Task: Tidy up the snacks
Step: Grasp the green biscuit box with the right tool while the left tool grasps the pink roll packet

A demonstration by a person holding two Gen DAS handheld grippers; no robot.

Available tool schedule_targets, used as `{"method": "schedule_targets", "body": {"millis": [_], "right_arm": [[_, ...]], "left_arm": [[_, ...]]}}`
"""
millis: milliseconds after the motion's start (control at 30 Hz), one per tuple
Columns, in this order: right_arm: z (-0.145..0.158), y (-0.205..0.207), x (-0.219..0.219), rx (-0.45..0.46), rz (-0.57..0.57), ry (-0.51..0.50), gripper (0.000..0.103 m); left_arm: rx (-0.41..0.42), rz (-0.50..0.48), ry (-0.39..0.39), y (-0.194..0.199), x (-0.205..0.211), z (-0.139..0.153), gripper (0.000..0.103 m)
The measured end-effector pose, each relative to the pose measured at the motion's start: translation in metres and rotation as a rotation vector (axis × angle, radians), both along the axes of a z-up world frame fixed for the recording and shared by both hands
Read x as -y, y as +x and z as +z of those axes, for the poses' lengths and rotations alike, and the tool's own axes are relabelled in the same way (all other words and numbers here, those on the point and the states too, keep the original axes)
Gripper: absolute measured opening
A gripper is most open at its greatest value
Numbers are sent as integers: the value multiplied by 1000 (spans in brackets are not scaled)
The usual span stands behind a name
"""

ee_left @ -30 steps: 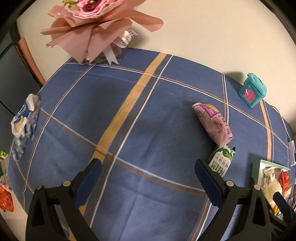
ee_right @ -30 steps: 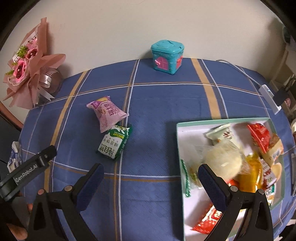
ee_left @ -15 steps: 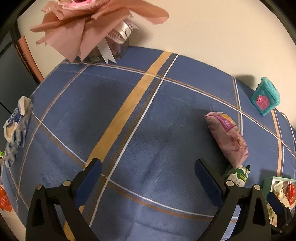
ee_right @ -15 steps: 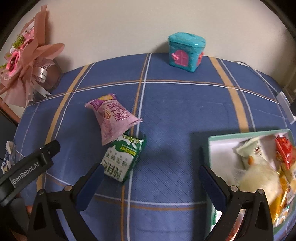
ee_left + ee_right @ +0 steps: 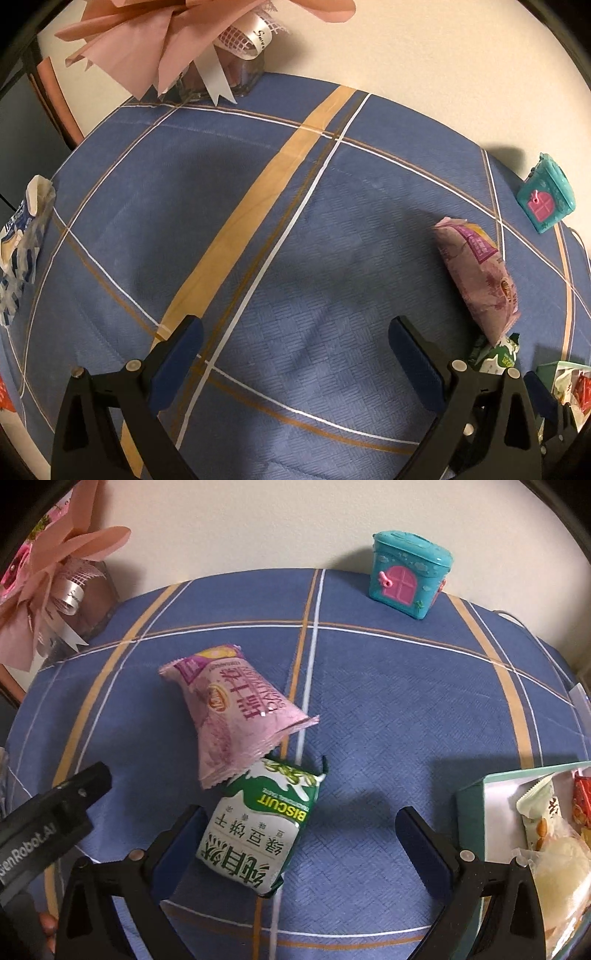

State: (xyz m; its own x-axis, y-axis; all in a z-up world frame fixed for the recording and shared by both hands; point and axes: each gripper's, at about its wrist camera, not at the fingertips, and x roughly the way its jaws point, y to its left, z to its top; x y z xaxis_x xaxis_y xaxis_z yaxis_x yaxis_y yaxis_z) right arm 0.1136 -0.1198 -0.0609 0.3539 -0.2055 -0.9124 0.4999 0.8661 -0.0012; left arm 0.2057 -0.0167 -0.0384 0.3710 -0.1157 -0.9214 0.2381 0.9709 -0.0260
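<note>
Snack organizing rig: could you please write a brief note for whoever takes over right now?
Left claw: open, empty, over bare tablecloth.
Right claw: open, empty, jaws straddling the near end of the green biscuit packet, not closed on it.
Pink snack packet overlaps the biscuit packet's far end.
Done: several snacks already lie in the teal-rimmed box at right.
Left: box the biscuit and pink packets; a blue-white packet lies at the table's left edge.

Green biscuit packet lies flat on the blue cloth, printed face up, between my right fingers. Pink snack bag overlaps its top edge. Teal-rimmed box at right holds assorted wrapped snacks.
</note>
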Motion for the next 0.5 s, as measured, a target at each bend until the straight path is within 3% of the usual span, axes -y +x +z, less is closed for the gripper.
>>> {"method": "schedule_targets", "body": {"millis": [100, 400, 500], "right_arm": [[2, -5, 7, -4, -19, -14, 101], [1, -12, 28, 7, -51, 28, 71], [3, -14, 31, 25, -60, 38, 56]], "left_arm": [[-4, 3, -10, -1, -1, 1, 100], [-9, -17, -42, -6, 10, 5, 100], [-4, -24, -49, -8, 19, 7, 100]]}}
